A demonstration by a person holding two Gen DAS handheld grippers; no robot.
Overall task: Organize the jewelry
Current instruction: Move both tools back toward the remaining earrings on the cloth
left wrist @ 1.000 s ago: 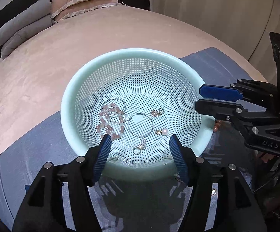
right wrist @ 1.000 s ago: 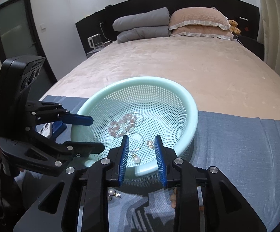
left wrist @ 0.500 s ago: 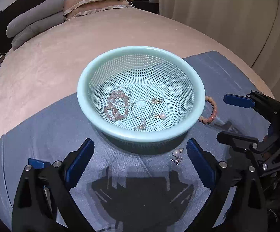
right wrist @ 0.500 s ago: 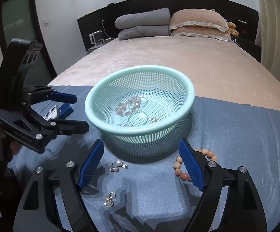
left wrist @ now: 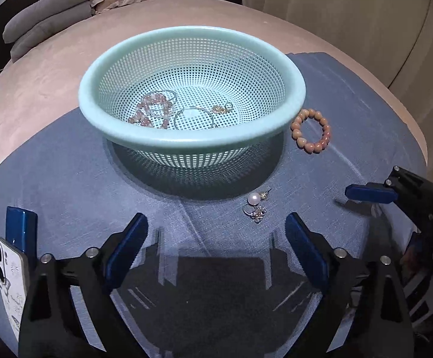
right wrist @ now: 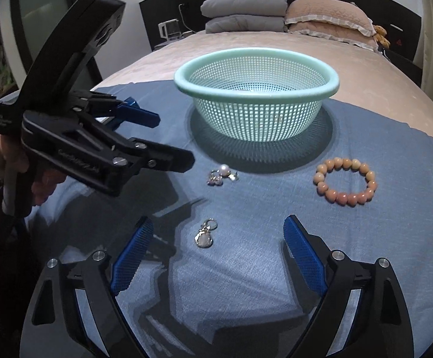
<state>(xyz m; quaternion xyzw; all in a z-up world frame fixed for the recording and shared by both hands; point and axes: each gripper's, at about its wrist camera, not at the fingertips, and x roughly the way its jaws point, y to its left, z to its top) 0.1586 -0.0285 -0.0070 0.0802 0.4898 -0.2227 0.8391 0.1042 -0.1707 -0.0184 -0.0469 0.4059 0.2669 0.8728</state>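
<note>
Looking risky: the pearl earring (right wrist: pixel 225 170) and pendant (right wrist: pixel 205 236) lie flat on the blue cloth (right wrist: pixel 365 238), near the basket (right wrist: pixel 256 89). Both the left gripper (left wrist: pixel 215 253) and right gripper (right wrist: pixel 216 256) are spread wide, empty; fabric could easily get pinched instead.

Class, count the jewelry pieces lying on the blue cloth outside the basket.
3: a bead bracelet right of the basket, a pearl earring cluster before it, and a silver pendant nearest. Others may be hidden.
</note>
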